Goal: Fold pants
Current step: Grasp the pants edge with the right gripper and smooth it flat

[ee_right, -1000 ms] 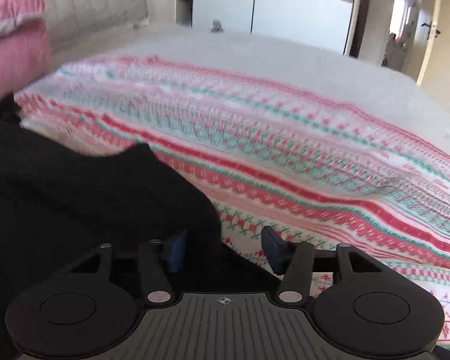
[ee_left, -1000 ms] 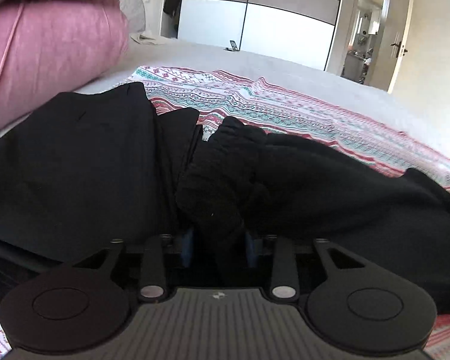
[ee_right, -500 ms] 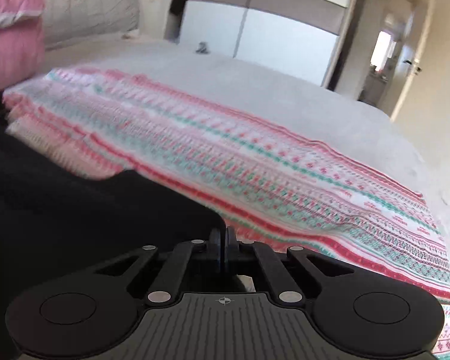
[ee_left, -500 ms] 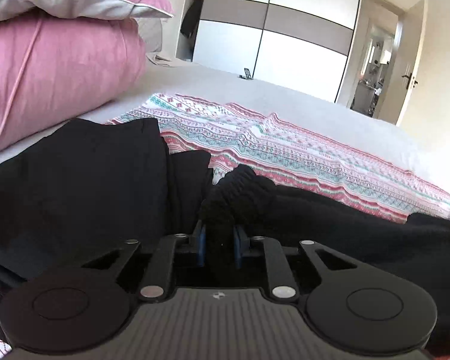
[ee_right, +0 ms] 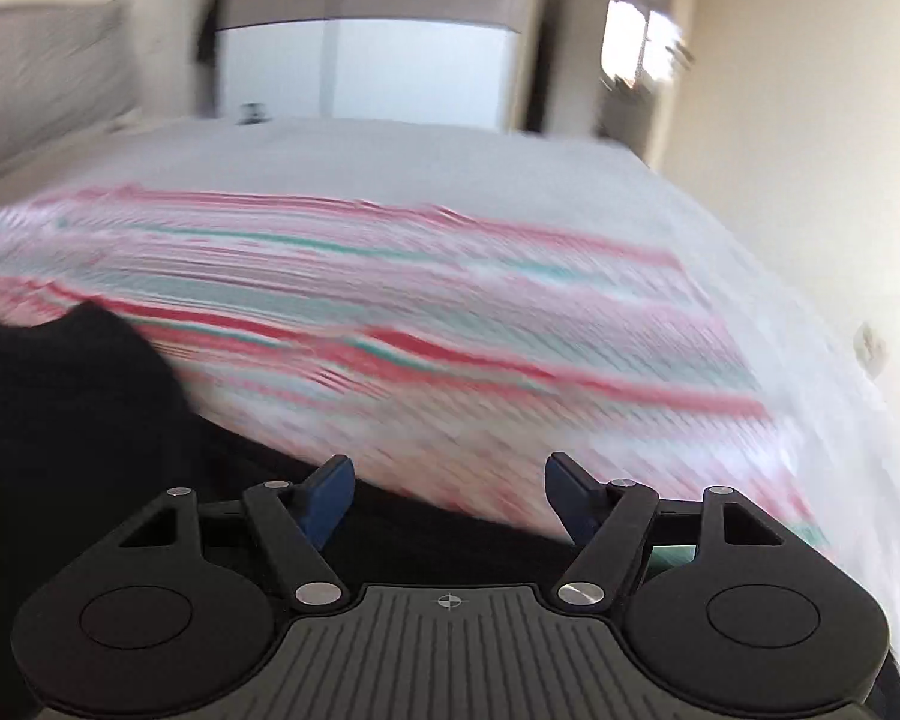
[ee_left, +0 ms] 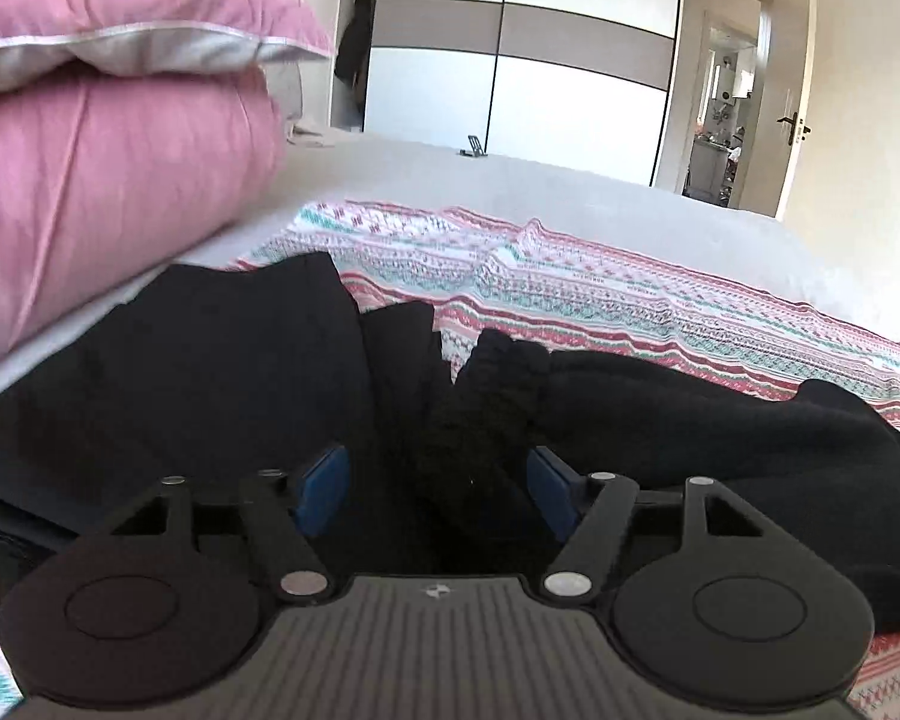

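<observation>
The black pants (ee_left: 660, 420) lie across the near part of the bed (ee_left: 570, 204), on top of a patterned blanket (ee_left: 660, 312) striped in red, teal and white that is spread over the grey bedcover. In the left wrist view a bunched ridge of the black fabric rises between the two blue pads of the left gripper (ee_left: 438, 480); its jaws have just been opening and now stand well apart, and the pads do not press on the cloth, though the fabric sits in the gap between them. To the left of that ridge a flatter, folded black garment (ee_left: 210, 372) rests near the bed's left edge, just below two stacked pink pillows (ee_left: 108, 180). Beyond the bed's far edge stand a white wardrobe (ee_left: 540, 60) with a grey band and an open door (ee_left: 792, 96).

The right wrist view is smeared by motion. The right gripper (ee_right: 447, 492) has also just been opening; its jaws are spread wide with nothing clamped, over the border where black fabric meets the striped blanket. The pants fill the lower left of that view.
</observation>
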The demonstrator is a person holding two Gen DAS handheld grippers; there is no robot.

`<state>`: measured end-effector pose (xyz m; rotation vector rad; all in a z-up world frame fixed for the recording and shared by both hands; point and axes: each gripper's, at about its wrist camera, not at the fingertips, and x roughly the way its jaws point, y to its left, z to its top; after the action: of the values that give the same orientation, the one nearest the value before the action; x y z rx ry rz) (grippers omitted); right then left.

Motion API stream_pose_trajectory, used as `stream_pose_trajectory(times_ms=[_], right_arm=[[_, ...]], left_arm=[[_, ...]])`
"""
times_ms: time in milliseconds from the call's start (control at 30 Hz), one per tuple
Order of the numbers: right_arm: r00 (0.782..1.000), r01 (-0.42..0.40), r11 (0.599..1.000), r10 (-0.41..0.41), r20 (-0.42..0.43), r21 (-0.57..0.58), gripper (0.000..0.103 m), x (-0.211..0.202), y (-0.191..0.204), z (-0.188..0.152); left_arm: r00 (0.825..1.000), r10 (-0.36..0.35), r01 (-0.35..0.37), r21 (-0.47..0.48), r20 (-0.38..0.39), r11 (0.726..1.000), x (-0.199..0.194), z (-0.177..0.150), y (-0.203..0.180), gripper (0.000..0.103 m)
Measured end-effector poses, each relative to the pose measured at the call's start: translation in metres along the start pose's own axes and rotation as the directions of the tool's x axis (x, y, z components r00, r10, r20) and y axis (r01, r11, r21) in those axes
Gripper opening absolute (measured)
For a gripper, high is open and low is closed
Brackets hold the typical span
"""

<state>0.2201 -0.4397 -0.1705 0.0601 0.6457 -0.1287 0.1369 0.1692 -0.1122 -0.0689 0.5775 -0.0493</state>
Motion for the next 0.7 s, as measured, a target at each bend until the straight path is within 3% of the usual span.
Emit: stream_pose_trajectory(times_ms=[100, 233, 367, 467, 533, 567, 633, 700], right_arm=[[0.997, -0.014, 1.0, 0.012, -0.073, -0.026, 0.071, -0.004, -0.027, -0.017], [0.992, -0.033, 0.993, 0.018, -0.128, -0.116, 0.068, 0.011, -0.02, -0.028], [0.993, -0.059, 0.989, 0.044, -0.113, -0.135, 0.066, 0.02, -0.013, -0.023], [0.985, -0.115, 0.975, 0.086, -0.152, -0.192, 0.049, 0.026, -0.007, -0.025], [0.974, -0.153, 0.969, 0.115, -0.196, -0.192, 0.025, 0.027, -0.011, -0.021], [0.977, -0.126, 0.962, 0.077, -0.201, -0.244, 0.008, 0.026, -0.008, -0.02], [0.983, -0.065, 0.925, -0.006, -0.184, -0.375, 0.004, 0.02, 0.009, -0.02], [0.988, -0.021, 0.906, -0.047, -0.149, -0.422, 0.003, 0.013, 0.017, -0.024]], left_arm=[[0.998, -0.055, 0.055, 0.009, 0.011, 0.998, -0.001, 0.009, -0.01, 0.07], [0.993, -0.115, 0.114, 0.043, 0.01, 0.993, 0.02, 0.02, -0.037, 0.07], [0.997, -0.062, 0.069, 0.142, -0.056, 0.987, 0.05, 0.015, -0.059, 0.07], [0.985, -0.019, 0.045, 0.151, -0.17, 0.987, 0.074, -0.003, -0.057, 0.07], [0.99, -0.014, 0.04, 0.184, -0.14, 0.982, 0.075, -0.013, -0.055, 0.07], [0.992, -0.004, 0.031, 0.207, -0.13, 0.978, 0.075, -0.016, -0.056, 0.07], [0.992, 0.015, 0.012, 0.214, -0.123, 0.977, 0.073, -0.016, -0.057, 0.068], [0.992, 0.022, 0.003, 0.202, -0.122, 0.979, 0.074, -0.013, -0.057, 0.067]])
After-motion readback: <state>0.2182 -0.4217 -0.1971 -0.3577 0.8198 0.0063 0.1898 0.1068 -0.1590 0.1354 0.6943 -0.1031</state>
